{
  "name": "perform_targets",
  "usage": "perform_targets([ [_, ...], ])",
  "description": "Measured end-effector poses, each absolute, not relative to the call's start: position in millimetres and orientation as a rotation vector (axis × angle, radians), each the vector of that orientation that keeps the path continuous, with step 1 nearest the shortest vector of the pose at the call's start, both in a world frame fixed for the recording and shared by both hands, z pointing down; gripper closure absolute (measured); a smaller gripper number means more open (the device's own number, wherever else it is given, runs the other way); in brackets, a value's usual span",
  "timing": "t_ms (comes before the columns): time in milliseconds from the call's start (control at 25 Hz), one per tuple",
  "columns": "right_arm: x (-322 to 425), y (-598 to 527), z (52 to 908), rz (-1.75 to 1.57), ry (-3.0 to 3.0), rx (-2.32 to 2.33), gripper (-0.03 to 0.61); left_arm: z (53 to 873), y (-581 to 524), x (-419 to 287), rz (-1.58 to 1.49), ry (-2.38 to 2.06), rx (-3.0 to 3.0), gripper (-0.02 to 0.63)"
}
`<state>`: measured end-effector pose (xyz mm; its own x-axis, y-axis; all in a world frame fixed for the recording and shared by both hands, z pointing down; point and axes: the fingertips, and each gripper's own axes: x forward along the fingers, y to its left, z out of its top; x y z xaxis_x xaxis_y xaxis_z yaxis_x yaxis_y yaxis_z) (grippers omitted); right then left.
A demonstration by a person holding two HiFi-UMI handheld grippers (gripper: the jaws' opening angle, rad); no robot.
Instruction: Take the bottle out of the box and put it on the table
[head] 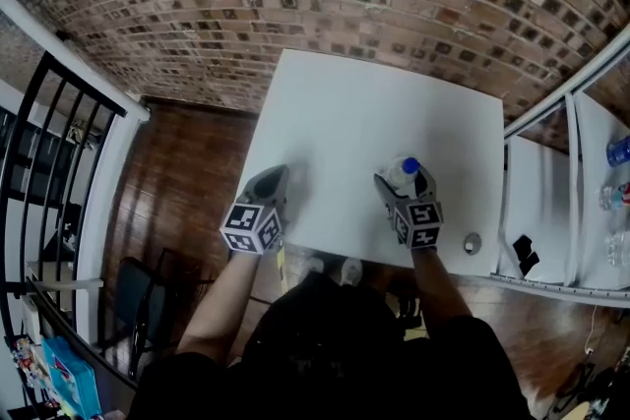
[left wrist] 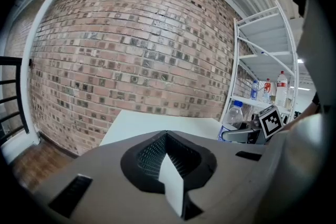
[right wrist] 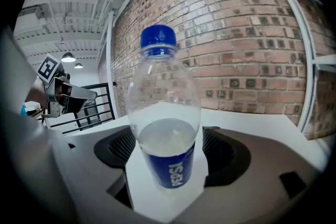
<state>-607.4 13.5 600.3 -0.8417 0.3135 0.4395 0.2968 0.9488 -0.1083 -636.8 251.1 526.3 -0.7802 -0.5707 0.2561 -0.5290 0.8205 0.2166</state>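
My left gripper sits over the left part of the square white desk. Its jaws are drawn together at the tips with nothing between them. I judge it best parked there, well apart from the work.

Right of it, the clear plastic bottle with the blue cap and blue label stands upright on the desk, part full. No box is in sight. My right gripper brackets the bottle, jaws spread wide and clear of its sides.

I reckon the step in hand is the release. I'd hold those jaws wide and draw straight back along their own line, with no roll and no sideways drift. A tall, lightly filled bottle could topple at a brush.
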Motion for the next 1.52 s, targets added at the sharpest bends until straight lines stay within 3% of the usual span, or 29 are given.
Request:
perform_targets([
  [480,-573,-6,543,-0.021,-2.738,-0.282,0.175,482,236,-650,-0.239,-2.740,1.040,0.621],
  [800,-519,-36,470,0.041,-2.919,0.004,0.267,433,226,-662,-0.345,-2.780,1.244,0.621],
  [880,-499,-44,455,0.075,-2.964,0.089,0.322,427,216,-662,-0.384,-2.770,1.298,0.621],
  [1080,-438,-60,427,0.063,-3.010,0.302,0.322,422,169,-648,-0.459,-2.705,1.464,0.621],
  [1280,-381,-79,411,0.038,-2.986,0.511,0.382,417,120,-613,-0.494,-2.598,1.628,0.621],
  [1520,-333,-85,399,0.032,-3.006,0.554,0.382,408,83,-573,-0.468,-2.513,1.751,0.621],
])
